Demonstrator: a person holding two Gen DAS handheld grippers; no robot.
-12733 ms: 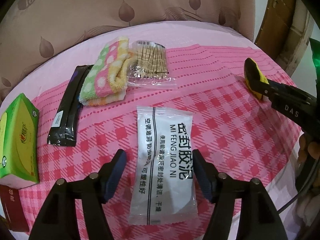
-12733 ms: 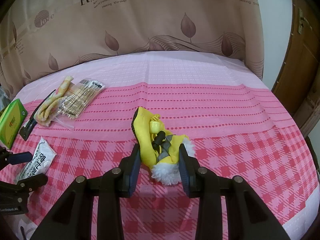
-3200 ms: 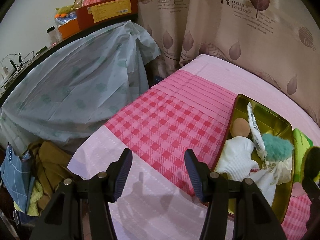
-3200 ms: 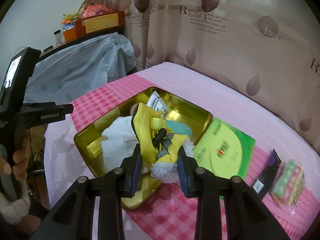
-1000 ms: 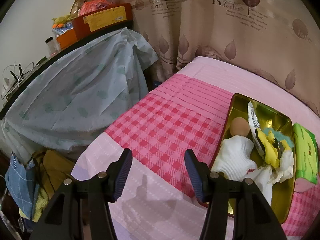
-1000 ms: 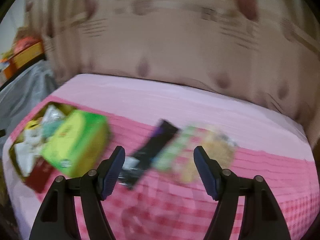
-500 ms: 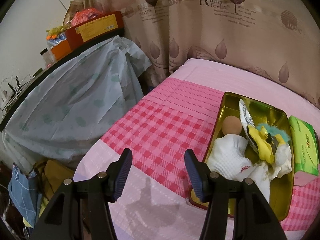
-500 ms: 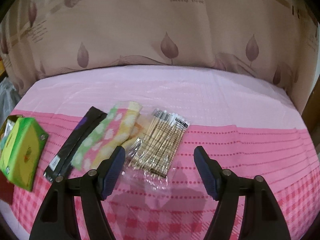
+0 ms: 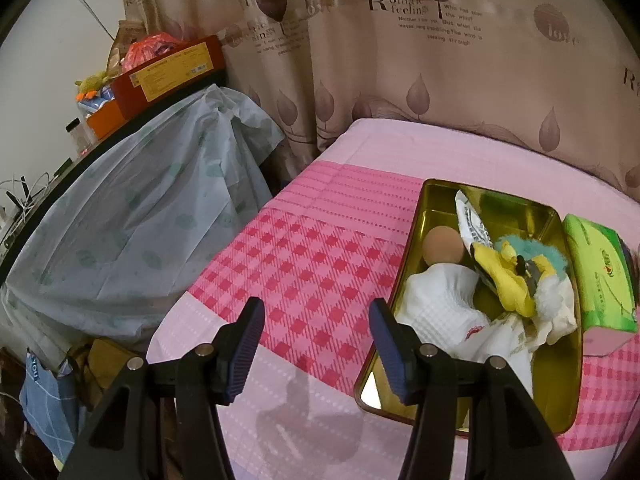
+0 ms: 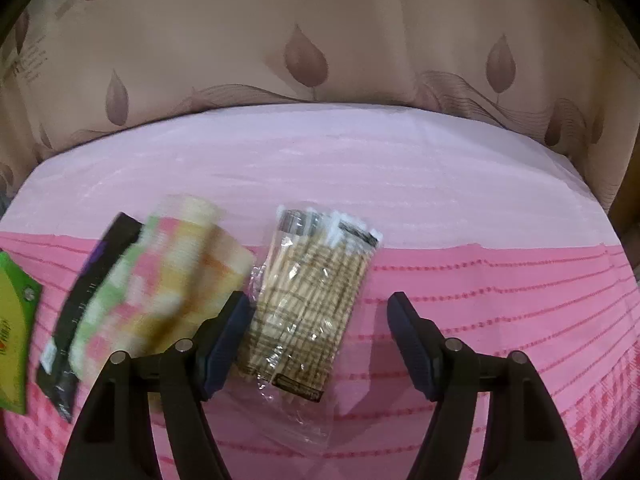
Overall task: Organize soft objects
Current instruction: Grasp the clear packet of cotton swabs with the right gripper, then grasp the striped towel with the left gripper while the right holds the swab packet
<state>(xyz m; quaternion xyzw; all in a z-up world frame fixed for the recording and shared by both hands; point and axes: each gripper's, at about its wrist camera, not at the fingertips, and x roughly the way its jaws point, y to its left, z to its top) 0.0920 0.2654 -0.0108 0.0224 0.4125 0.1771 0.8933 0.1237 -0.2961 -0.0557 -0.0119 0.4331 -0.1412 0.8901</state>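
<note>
Pink checked bedspread [image 10: 480, 280] on a bed, leaf-print curtain behind. Step in hand, as I read it: fetching the next soft item for the gold tin [image 9: 428, 216].

Right hand-held gripper [image 10: 316, 340]: jaws apart, nothing clamped, angled down over the clear bag of sticks [image 10: 308, 304]; its left jaw sits in front of the bag's edge, bag only partly between the jaws. Just left of the bag lies the pastel towel [image 10: 168, 280], blurred, folded, pink/green/yellow patches, overlapping a black packet [image 10: 92, 292]. Green box [image 10: 12, 328] at far left edge.

Left hand-held gripper [image 9: 316, 344]: jaws apart, empty, over bare spread beside the tin. Tin already holds a white cloth [image 9: 440, 300], yellow plush [image 9: 504, 272], a sachet [image 9: 472, 228].

Next move likely needs a shift left to centre on the towel, then a low pinch across its fold. Towel should compress easily and may drag the packet.
</note>
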